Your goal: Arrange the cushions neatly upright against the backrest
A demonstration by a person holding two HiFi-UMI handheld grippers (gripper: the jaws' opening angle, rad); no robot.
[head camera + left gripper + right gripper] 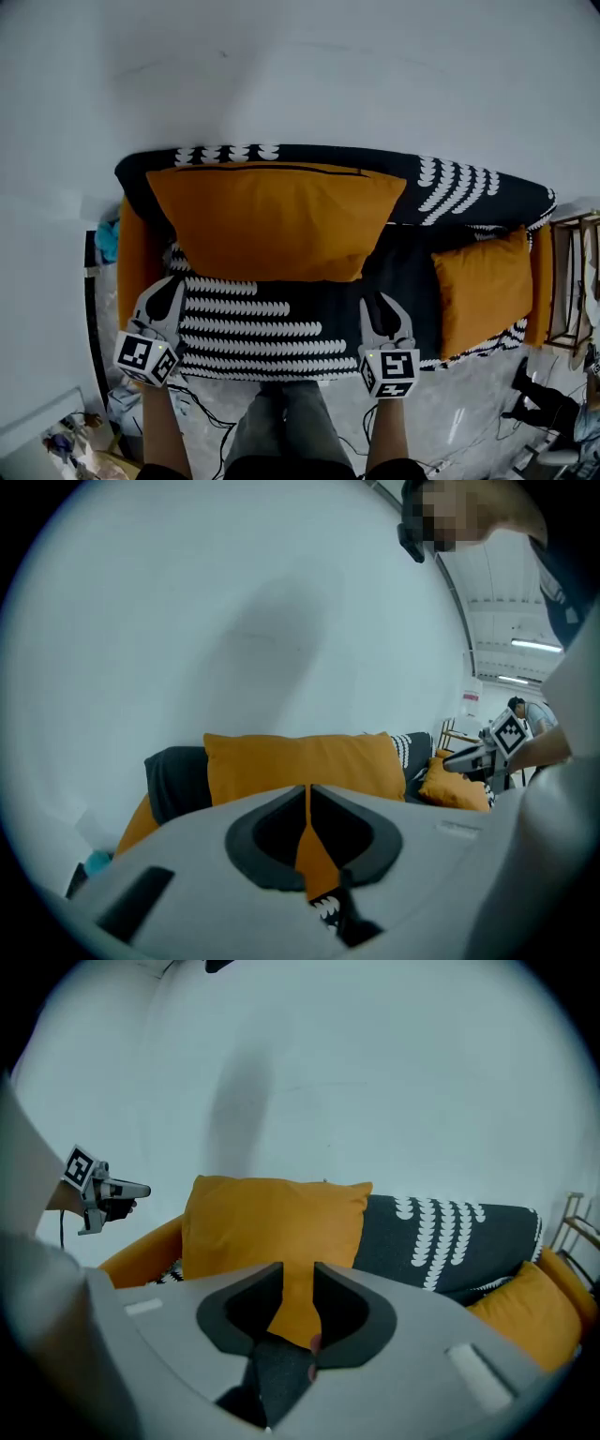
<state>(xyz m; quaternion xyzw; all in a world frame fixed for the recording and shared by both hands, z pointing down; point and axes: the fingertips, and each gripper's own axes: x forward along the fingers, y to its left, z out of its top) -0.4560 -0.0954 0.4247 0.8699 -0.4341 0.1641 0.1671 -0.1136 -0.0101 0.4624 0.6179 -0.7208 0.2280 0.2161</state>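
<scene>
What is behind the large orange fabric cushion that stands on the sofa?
Behind the large orange fabric cushion rises the black sofa backrest with white scale pattern, then the plain white wall. The backrest's middle part is covered by the cushion.

Large orange cushion (272, 220) upright; small orange cushion (483, 291) rightward.

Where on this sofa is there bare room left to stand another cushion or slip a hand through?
Free: the backrest stretch beside the large cushion, behind the small cushion; the seat strip before the large cushion, between the left hand-held gripper and the right hand-held gripper. Crowded: the end by the wooden shelf, filled by the small cushion.
</scene>
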